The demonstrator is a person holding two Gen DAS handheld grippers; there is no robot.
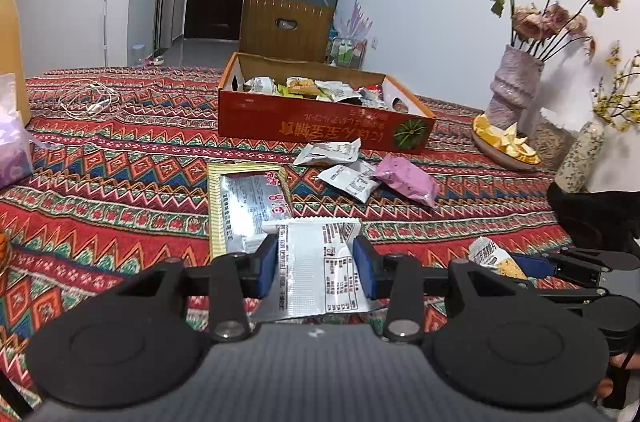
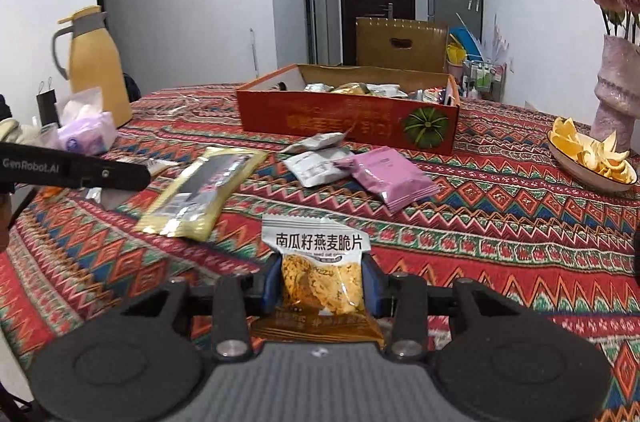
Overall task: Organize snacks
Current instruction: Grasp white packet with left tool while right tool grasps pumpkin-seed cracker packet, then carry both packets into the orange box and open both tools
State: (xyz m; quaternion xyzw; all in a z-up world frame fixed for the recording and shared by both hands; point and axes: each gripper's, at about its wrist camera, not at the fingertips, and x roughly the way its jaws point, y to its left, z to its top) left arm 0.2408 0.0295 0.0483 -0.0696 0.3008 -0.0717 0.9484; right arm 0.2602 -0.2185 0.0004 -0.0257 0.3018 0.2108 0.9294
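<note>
A table covered in a red patterned cloth [image 1: 120,150], seen from two handheld grippers; the left gripper [image 1: 320,262] has its blue pads pressed against both sides of a silver packet [image 1: 320,262], printed side up, held above the cloth; the right gripper [image 2: 322,282] is likewise closed on an orange crisp packet [image 2: 320,262] with a grey top band of Chinese text, also raised off the table; in the left view this packet and the right gripper show at the right edge.

Farther back sits an open red box [image 2: 344,118], its lid standing up behind it, already holding a heap of small snack packets [image 1: 312,88]; just in front of the box lie two white packets [image 1: 336,162] and a pink packet [image 2: 388,178], the pink one overlapping the nearer white one; to their left lies a long gold packet [image 2: 200,194], flat on the cloth.

At the right are a plate of orange peel [image 2: 592,158] and a vase [image 1: 516,90] of dried roses; at the left, a yellow jug [image 2: 94,66] and a tissue pack [image 2: 86,132].
</note>
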